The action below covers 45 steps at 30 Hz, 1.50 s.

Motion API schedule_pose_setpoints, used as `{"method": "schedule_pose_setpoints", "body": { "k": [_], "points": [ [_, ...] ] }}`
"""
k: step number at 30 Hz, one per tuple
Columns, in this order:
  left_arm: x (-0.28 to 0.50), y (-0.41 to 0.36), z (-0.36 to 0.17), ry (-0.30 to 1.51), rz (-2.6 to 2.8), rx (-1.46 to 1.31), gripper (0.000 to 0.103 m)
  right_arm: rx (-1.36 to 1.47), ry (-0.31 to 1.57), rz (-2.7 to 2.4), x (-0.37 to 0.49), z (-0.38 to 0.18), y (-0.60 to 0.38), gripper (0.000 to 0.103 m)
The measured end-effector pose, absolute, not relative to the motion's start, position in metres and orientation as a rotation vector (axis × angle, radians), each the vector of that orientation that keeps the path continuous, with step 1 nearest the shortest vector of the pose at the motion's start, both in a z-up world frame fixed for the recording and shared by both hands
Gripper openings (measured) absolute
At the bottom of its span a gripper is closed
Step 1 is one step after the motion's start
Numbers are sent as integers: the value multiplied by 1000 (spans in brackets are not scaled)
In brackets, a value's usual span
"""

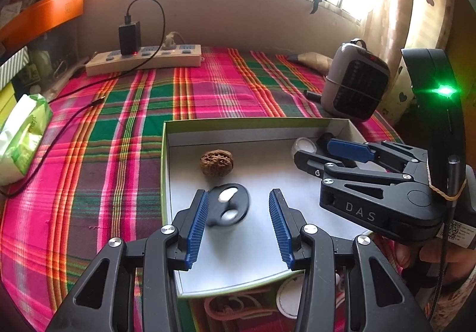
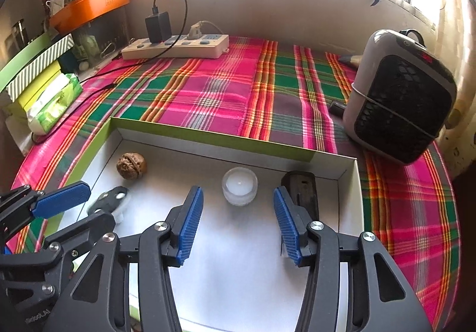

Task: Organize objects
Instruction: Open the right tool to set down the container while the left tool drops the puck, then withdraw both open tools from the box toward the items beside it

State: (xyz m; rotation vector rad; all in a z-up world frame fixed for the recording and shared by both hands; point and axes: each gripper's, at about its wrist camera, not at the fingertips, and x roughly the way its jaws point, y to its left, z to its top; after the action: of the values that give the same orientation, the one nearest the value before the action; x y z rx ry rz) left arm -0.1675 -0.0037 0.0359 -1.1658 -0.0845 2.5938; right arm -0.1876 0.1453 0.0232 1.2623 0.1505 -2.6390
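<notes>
Setting: plaid cloth (image 2: 226, 93) in pink, green and orange covers the surface, seen through two wrist fisheye cameras.
Box: shallow box (image 2: 208, 137) with green outer walls and a white floor lies on the cloth; both grippers hang over it.
Left gripper: left gripper (image 1: 238, 223) has its blue-padded jaws spread wide and carries nothing; it sits above the box's left portion.
Black piece: small black piece with two white spots (image 1: 228, 208) lies blurred on the box floor, next to the left gripper's left pad; I cannot tell whether they touch.
Walnut: walnut (image 1: 216, 162) rests on the box floor, beyond the black piece and apart from it.
Right gripper: right gripper (image 2: 238, 224) is also spread open and empty, above the box's right portion.
Candle: white candle in a clear cup (image 2: 239, 185) stands upright on the box floor, just ahead of the right gripper's open jaws.
Dark block: dark block (image 2: 302, 192) stands in the box's far right corner, to the right of the candle, partly behind the right pad.
Surroundings: power strip (image 2: 175, 47) with a black charger (image 2: 159, 25) plugged in lies at the far edge of the cloth; grey speaker-like device (image 2: 400, 96) stands outside the box on the right; tissue pack (image 1: 22, 135) lies at the left edge.
</notes>
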Motion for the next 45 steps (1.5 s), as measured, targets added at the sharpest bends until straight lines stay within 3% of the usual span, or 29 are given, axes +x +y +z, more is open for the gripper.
{"method": "schedule_pose_setpoints", "body": {
  "k": [30,45],
  "points": [
    [-111,-48,52,-182,2664,-1084,41,1134,96,-2714,-110,49,178,50],
    [-94,-52,37,-158,2622,-1130,41,1164,56,-2700,-77,34,195,50]
  ]
}}
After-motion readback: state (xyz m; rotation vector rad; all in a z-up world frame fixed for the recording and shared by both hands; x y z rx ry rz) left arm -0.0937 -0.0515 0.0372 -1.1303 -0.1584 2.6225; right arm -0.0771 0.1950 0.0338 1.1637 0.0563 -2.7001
